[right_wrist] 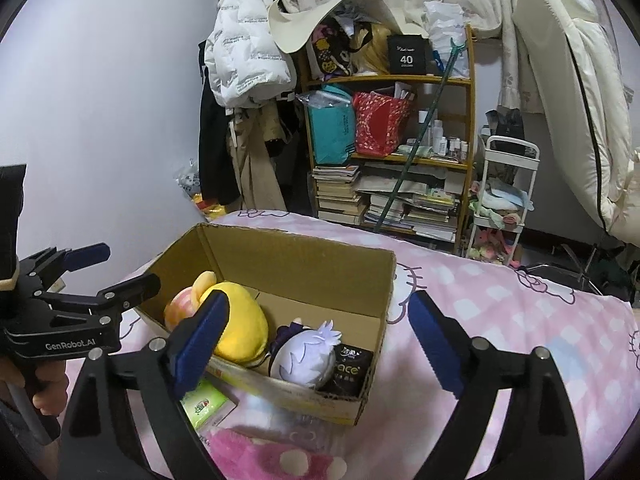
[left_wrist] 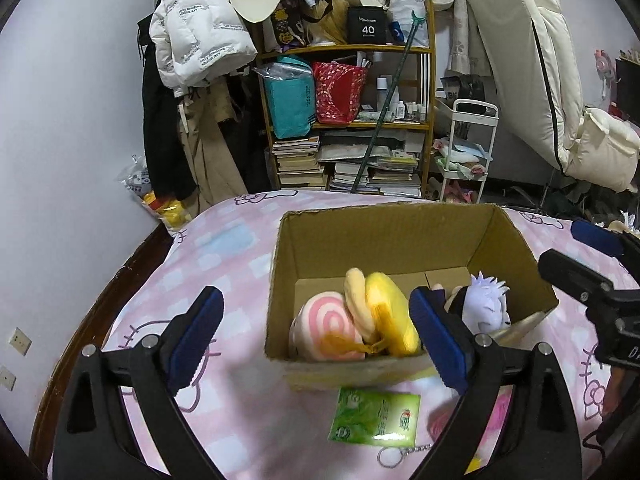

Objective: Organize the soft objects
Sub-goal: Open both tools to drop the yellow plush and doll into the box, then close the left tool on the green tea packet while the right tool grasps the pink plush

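An open cardboard box (left_wrist: 400, 240) (right_wrist: 320, 264) stands on the pink bed. In it lie a pink swirl plush (left_wrist: 328, 328) (right_wrist: 180, 308), a yellow plush (left_wrist: 388, 312) (right_wrist: 240, 324), a white-haired doll (left_wrist: 486, 300) (right_wrist: 304, 352) and a black pack (right_wrist: 352, 368). My left gripper (left_wrist: 316, 300) (right_wrist: 124, 268) hangs open over the box's near left side, nothing between its pads. My right gripper (right_wrist: 320, 304) (left_wrist: 576, 248) is open too, above the box's right part, and holds nothing. A green tissue pack (left_wrist: 376, 416) (right_wrist: 204, 404) and a pink spotted cloth (right_wrist: 272, 460) lie on the bed in front of the box.
A pink checked sheet (left_wrist: 224, 248) covers the bed, whose dark wooden edge (left_wrist: 100, 300) curves at the left. Behind it stand a crowded bookshelf (left_wrist: 348, 120), hanging coats (left_wrist: 192, 40), a white trolley (left_wrist: 468, 148) and a leaning mattress (left_wrist: 532, 60). A hand (right_wrist: 44, 396) grips the left tool.
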A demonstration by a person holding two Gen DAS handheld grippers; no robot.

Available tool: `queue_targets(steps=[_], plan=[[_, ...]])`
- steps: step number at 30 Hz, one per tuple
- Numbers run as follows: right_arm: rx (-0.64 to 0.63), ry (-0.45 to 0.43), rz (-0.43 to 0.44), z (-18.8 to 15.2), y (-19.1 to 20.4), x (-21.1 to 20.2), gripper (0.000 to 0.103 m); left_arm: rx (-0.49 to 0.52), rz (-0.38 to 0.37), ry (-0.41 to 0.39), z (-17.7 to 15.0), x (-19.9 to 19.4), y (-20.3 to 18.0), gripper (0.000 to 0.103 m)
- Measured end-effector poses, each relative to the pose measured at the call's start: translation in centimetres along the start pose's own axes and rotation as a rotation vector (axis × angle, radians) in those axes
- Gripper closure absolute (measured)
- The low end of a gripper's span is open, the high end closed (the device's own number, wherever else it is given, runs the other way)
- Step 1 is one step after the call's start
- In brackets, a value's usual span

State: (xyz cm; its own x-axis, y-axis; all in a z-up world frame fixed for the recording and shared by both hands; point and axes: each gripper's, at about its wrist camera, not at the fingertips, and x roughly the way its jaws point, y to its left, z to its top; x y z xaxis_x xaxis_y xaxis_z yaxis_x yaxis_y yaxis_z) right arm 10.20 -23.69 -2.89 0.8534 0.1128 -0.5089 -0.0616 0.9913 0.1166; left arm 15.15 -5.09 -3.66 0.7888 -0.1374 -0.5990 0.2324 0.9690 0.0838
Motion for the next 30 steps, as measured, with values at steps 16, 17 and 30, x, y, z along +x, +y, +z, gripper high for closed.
queue_targets(steps=[16, 17, 30], plan=[[-0.023, 0.006, -0.067, -1.3, 1.2, -4.0, 0.0, 0.035, 0.013, 0.043, -2.6, -4.6, 0.5, 0.01], [-0.023, 0.007, -0.067, -1.4, 1.2, -4.3, 0.0, 0.038, 0.012, 0.045, -2.6, -4.9, 0.5, 0.01], [0.077, 0.056, -0.075, -2.9, 0.2, -5.4, 0.0, 0.089, 0.038, 0.099, -4.7, -5.9, 0.1, 0.01]])
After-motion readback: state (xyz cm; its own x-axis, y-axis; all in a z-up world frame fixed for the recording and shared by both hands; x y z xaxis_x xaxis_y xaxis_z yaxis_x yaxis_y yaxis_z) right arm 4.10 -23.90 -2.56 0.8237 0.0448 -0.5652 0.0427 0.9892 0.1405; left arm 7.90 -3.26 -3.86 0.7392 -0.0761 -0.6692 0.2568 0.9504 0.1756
